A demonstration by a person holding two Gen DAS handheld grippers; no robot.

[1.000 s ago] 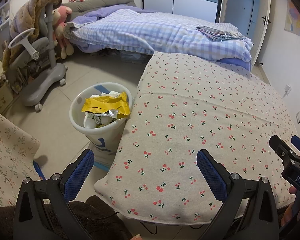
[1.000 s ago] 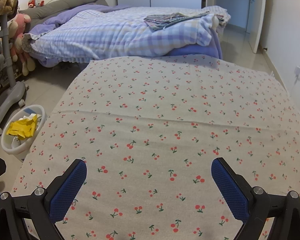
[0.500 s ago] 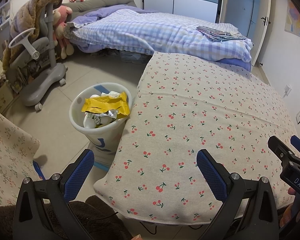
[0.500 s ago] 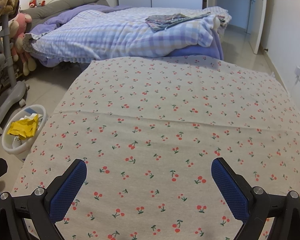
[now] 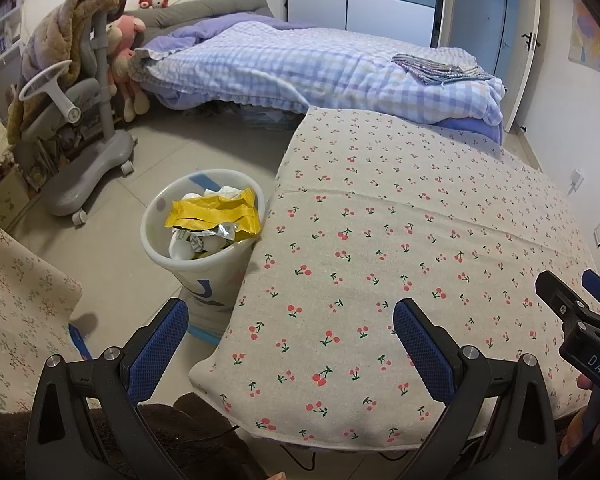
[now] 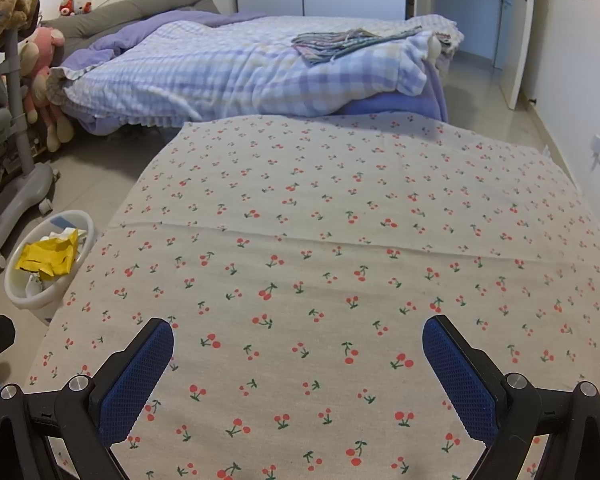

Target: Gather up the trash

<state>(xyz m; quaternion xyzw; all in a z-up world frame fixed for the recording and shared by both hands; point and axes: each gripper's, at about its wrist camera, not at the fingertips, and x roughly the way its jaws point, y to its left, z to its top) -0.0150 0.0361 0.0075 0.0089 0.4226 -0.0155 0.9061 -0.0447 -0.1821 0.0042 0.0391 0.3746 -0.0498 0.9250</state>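
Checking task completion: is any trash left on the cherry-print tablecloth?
No, the cherry-print tablecloth shows only bare fabric, while the wrappers sit in the white bin.

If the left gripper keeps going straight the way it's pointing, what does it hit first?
Probably the cherry-print tablecloth: the open left gripper looks along its near-left corner, with the white trash bin just left of that line. Depth is unclear.

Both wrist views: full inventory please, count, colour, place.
tablecloth: 1, beige with red cherries, covers table in front
trash bin: 1, white, on floor left of table
wrapper: 1, yellow, on top of bin's trash
bed quilt: 1, blue-white check, beyond table
folded cloth: 1, striped grey, on quilt
chair: 1, grey, far left, brown blanket over it
plush toy: 1, pink, beside chair
left hand-held gripper: open, empty
right hand-held gripper: open, empty
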